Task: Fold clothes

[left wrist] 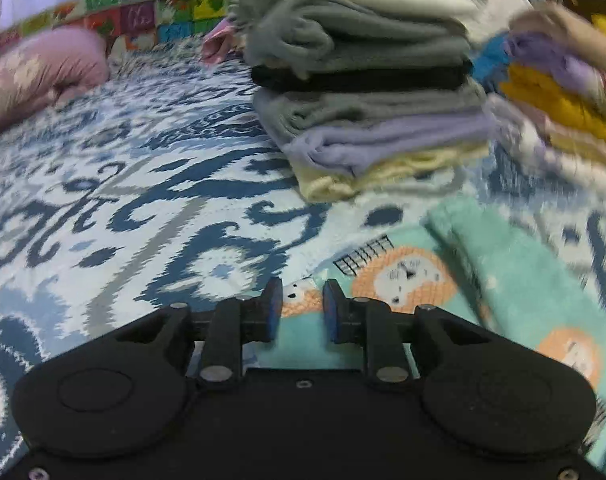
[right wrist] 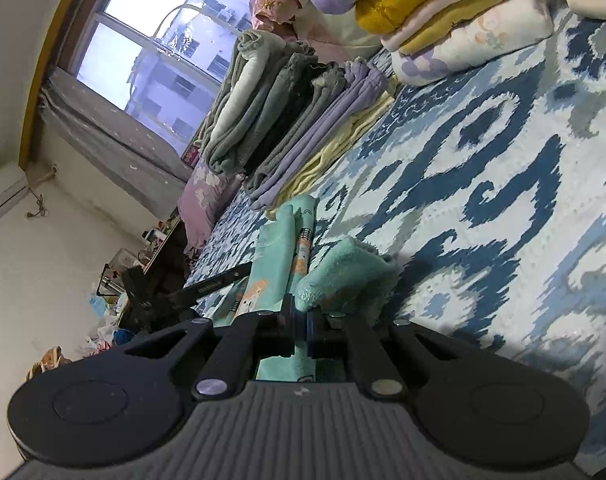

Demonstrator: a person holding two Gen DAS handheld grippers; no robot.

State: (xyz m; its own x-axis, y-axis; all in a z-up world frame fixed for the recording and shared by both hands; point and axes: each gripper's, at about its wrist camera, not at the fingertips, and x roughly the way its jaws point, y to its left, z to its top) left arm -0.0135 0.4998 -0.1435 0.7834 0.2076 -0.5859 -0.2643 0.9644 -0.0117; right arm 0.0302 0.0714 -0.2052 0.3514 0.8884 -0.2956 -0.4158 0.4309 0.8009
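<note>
Teal cartoon-print garment [left wrist: 515,280] is lying on the patterned bedspread [left wrist: 123,200], directly under and ahead of both tongs. The right gripper [right wrist: 301,322] is clamping a bunched edge; the left gripper [left wrist: 302,308] is hovering slightly apart, empty. Mid-fold, seemingly: next, the left needs its own edge, short of the folded stack [left wrist: 363,80].

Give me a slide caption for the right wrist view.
Right gripper pinches a fold of the teal garment on the patterned bedspread.
</note>
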